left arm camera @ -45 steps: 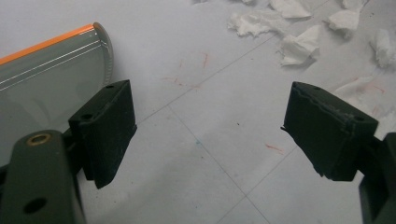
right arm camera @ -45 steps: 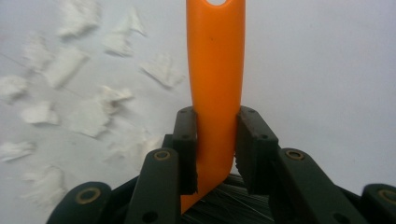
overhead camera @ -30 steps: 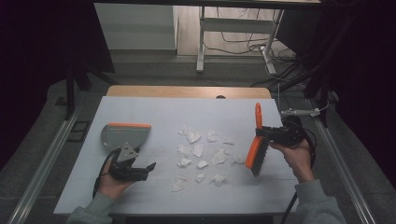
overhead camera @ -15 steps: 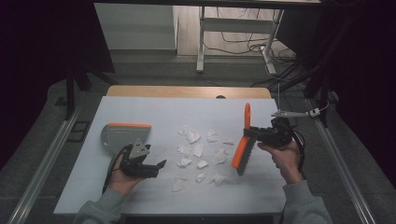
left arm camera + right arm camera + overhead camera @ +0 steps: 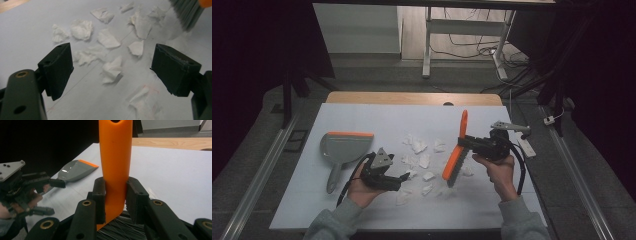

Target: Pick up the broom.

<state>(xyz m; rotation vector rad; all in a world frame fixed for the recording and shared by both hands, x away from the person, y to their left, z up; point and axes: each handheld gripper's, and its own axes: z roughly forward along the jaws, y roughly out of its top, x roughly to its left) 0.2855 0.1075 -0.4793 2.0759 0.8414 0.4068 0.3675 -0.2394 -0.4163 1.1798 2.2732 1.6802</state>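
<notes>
Several white crumpled paper scraps (image 5: 419, 160) lie in the middle of the white tabletop (image 5: 377, 117). My right gripper (image 5: 464, 141) is shut on the handle of an orange brush (image 5: 455, 157), whose grey bristles point down among the right-hand scraps. In the right gripper view both pads clamp the orange handle (image 5: 115, 157). My left gripper (image 5: 404, 181) is open just left of the scraps, its jaws aimed at them. In the left gripper view the scraps (image 5: 81, 28) lie between and beyond the wide jaws, with the bristles (image 5: 186, 12) at top right. A grey dustpan (image 5: 343, 147) with an orange lip lies to the left.
A wooden strip (image 5: 412, 97) runs along the table's far edge. A small white device (image 5: 527, 146) lies by the right edge. Beyond the table stand a white metal frame (image 5: 428, 45) and floor cables. Metal rails flank the table.
Both hands have moved toward the middle. The right gripper has carried the brush leftward and lower into the scraps. The left gripper has shifted right, away from the dustpan.
</notes>
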